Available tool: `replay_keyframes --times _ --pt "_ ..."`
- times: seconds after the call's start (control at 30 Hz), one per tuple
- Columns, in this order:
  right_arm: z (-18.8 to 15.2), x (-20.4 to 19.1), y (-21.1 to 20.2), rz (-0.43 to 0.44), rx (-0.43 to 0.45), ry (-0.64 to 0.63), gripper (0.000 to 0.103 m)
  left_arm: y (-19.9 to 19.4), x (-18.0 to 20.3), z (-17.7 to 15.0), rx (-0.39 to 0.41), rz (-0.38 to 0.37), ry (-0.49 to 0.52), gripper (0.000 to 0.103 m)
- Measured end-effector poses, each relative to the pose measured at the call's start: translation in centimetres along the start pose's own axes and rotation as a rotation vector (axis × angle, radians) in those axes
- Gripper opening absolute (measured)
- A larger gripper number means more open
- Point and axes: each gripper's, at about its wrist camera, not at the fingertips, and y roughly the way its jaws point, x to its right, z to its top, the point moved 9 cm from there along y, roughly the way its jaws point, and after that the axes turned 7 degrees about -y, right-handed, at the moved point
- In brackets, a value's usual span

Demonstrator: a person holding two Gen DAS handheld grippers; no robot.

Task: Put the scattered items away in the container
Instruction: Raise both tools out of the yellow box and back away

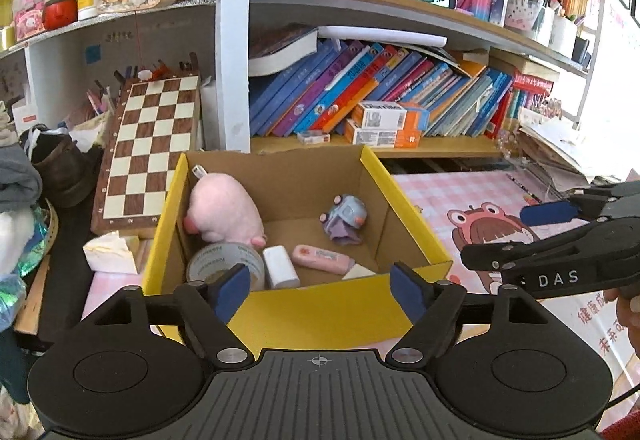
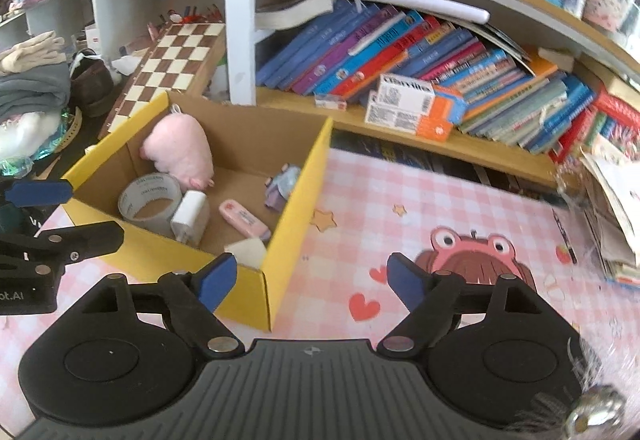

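Observation:
A yellow cardboard box (image 1: 404, 200) (image 2: 296, 200) stands open on the pink mat. Inside lie a pink plush pig (image 1: 224, 210) (image 2: 180, 150), a grey tape roll (image 1: 224, 266) (image 2: 148, 202), a white block (image 1: 280, 266) (image 2: 192, 216), a pink case (image 1: 322, 258) (image 2: 244, 220), a small blue-purple toy (image 1: 346, 218) (image 2: 282, 186) and a white wedge (image 1: 358, 272) (image 2: 248, 250). My left gripper (image 1: 320, 292) is open and empty just before the box's front wall. My right gripper (image 2: 310, 282) is open and empty at the box's front right corner.
A chessboard (image 1: 152, 152) (image 2: 172, 56) leans behind the box. Bookshelves with books (image 1: 380, 88) (image 2: 440, 52) and orange-white cartons (image 1: 384, 124) (image 2: 412, 106) stand behind. Clothes (image 2: 32, 80) pile at left. A paper stack (image 2: 612, 200) lies at right. A white wedge (image 1: 112, 252) lies left of the box.

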Motion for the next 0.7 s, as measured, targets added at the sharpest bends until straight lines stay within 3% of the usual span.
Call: replay_keyframes --times 0.4,0.7 --pt "-3.8 2.6 -0.5 -0.028 -0.053 0.049 0.088 0.0 1.0 -2.0 -0.048 0.038 -0.035 0.081" --pt "-5.7 4.1 -1.3 -0.065 -0.051 0.105 0.098 0.0 1.9 -2.4 -0.056 0.072 -0.049 0.088"
